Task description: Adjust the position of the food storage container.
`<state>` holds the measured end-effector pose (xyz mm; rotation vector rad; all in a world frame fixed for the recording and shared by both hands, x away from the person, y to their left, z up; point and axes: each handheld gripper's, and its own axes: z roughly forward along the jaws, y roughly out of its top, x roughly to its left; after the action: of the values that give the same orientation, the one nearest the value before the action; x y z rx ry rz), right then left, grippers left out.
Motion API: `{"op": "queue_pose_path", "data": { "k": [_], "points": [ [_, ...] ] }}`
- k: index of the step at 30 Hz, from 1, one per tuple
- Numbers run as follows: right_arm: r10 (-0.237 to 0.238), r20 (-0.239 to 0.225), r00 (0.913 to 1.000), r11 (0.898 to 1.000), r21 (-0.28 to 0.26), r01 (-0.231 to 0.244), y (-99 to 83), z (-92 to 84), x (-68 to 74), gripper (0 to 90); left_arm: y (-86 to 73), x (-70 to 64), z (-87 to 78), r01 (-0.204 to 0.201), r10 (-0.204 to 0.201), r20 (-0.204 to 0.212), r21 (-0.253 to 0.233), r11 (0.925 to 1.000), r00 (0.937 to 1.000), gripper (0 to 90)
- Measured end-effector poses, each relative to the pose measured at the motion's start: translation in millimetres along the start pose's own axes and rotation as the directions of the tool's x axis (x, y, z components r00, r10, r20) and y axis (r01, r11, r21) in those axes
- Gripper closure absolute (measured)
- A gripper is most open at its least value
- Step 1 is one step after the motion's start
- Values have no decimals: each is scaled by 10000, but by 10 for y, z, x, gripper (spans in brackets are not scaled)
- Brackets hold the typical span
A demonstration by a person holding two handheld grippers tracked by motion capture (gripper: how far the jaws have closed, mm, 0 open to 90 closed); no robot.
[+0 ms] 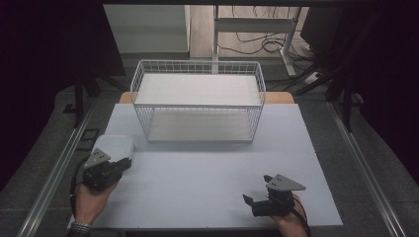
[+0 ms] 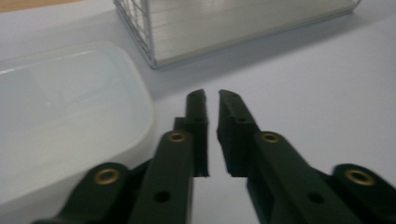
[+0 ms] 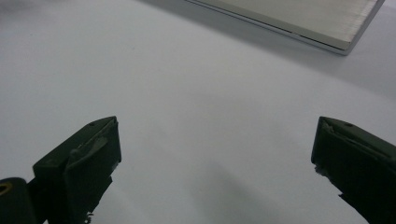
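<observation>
at the left of the frame, the left gripper (image 2: 211,100) has its matte black jaws nearly closed on nothing, just beside the translucent, round-cornered plastic container (image 2: 65,116) (smooth, milky). the right gripper (image 3: 215,154) gapes wide over the pale tabletop (image 3: 201,93).

You sit in a lab: black curtains (image 1: 44,44), aluminium rails (image 1: 54,170), loose floor cables (image 1: 262,44), a white test table (image 1: 207,177).

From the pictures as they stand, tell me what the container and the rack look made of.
Container: probably plastic, milky and translucent with a soft sheen and rounded corners. Rack: seemingly white-coated metal wire, thin rods in a grid; its two shelves look like matte pale board, material unclear.
</observation>
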<state>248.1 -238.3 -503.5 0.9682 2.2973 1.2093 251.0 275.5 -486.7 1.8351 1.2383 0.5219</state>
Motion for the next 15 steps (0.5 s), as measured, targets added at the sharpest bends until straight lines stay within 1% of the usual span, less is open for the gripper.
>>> {"op": "queue_pose_path", "data": {
  "k": [1,2,4,5,8,10,12,13,15],
  "points": [
    [0,0,10000,10000,0,0,0,0,0,13,19,42,-3,10,-10,-34,20,10000,10000,840],
    [-6,4,10000,10000,34,6,-1,1,1,13,29,65,-3,-10,10,-68,33,10000,10000,869],
    [-41,19,10000,10000,43,41,0,2,3,14,61,128,-4,-47,48,-179,55,10000,9998,898],
    [-59,24,10000,10000,56,59,1,2,5,15,84,175,-4,-43,44,-255,32,10000,9997,899],
    [-75,15,10000,9999,96,75,0,4,5,16,127,255,1,-6,8,-420,51,10000,9991,900],
    [-87,13,10000,9999,103,86,-1,5,5,16,138,275,4,17,-15,-449,49,10000,9990,900],
    [-94,8,10000,9999,99,94,0,4,5,17,188,370,18,99,-98,-663,10,10000,9978,900],
    [-94,8,10000,9999,99,94,0,4,5,17,188,370,18,99,-98,-663,10,10000,9978,900],
    [-76,8,10000,9999,116,76,0,5,4,17,225,437,23,191,-194,-850,-42,9998,9962,900]
  ]
}}
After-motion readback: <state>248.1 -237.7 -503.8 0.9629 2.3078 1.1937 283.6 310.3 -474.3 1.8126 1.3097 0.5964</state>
